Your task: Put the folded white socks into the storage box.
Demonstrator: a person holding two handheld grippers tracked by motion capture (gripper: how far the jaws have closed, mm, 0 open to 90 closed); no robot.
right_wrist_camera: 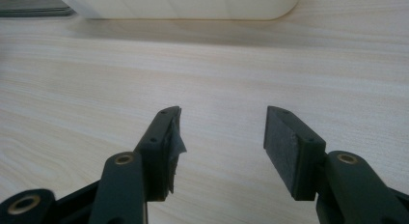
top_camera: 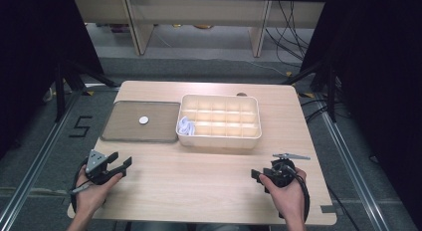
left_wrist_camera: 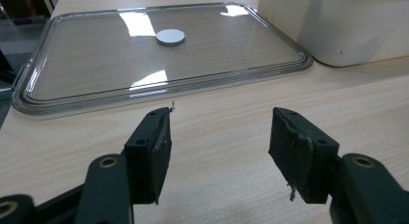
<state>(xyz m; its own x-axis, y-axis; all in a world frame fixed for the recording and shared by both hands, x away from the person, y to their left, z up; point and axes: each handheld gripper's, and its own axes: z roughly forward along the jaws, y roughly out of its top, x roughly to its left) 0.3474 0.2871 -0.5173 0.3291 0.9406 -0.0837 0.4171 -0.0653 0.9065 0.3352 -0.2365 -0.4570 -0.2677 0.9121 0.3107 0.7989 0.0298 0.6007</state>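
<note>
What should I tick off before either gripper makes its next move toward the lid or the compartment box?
1. Left gripper jaws open, nothing between them: ok.
2. Right gripper jaws open, nothing between them: ok.
3. Clear lid lies flat on the table, left of the box, white disc on it: ok.
4. Compartment box uncovered: ok.
5. White item sits in a left compartment; what it is: cannot tell.
6. Other compartments empty: cannot tell.

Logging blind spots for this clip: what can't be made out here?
- White item in the divided box: too small in the high view to identify.
- Box interior: hidden by its wall in the left gripper view.
- Box top: cut off by the right gripper view's upper edge.
</note>
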